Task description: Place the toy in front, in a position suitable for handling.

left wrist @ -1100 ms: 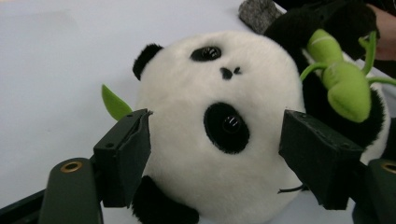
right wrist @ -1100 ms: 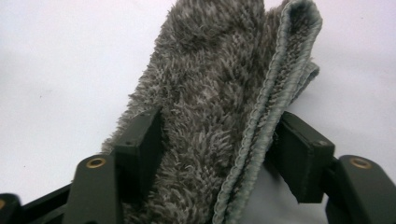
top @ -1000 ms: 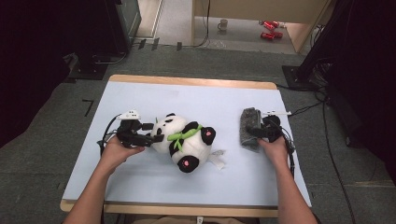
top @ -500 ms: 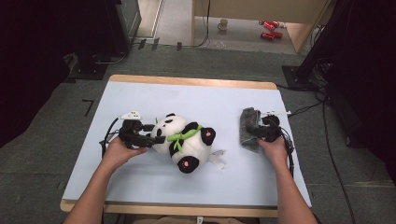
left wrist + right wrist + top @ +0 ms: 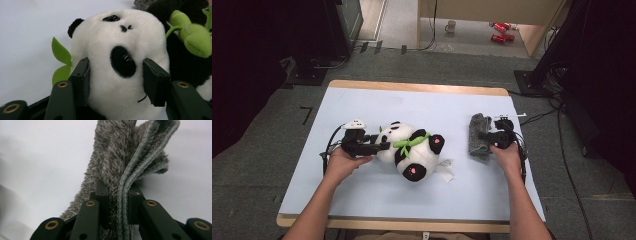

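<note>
the pale blue desk (image 5: 362, 200) carries a panda plush (image 5: 412, 150) lying near its centre, head toward 9 o'clock. the left tool (image 5: 382, 145) has just been closing and its jaws press the panda's head on both sides. at 3 o'clock lies a grey folded cloth (image 5: 478, 134); the right tool (image 5: 486, 135) has just been closing and seems clamped tight on its stitched edge.
</note>
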Action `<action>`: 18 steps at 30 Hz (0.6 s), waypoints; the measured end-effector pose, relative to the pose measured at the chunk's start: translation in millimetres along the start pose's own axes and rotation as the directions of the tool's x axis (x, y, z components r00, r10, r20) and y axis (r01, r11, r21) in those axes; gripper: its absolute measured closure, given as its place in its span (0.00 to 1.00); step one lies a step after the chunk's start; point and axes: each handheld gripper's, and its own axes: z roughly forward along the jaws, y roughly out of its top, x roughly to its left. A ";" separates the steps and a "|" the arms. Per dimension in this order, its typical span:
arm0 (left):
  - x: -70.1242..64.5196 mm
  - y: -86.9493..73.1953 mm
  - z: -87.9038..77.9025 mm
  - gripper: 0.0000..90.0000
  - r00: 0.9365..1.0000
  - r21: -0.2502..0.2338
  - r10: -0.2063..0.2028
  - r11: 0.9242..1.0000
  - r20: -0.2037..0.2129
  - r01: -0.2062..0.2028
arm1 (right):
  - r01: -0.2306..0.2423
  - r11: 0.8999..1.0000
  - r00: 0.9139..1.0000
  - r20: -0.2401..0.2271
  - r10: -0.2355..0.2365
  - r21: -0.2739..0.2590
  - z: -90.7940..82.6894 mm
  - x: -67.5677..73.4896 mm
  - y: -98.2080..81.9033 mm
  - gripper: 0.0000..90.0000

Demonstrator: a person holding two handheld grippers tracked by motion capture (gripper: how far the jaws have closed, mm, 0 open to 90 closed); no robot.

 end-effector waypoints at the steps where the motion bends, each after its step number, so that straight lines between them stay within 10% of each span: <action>1: 0.0 0.0 0.0 0.48 1.000 0.000 0.000 1.000 0.000 0.000 | 0.000 1.000 1.000 0.000 0.000 0.000 0.0 0.0 0.0 0.86; 18: 2.3 -2.9 0.8 0.33 1.000 -0.042 -0.017 0.999 0.003 0.017 | -0.006 0.997 0.997 -0.075 0.000 -0.082 -17.1 28.9 18.5 0.85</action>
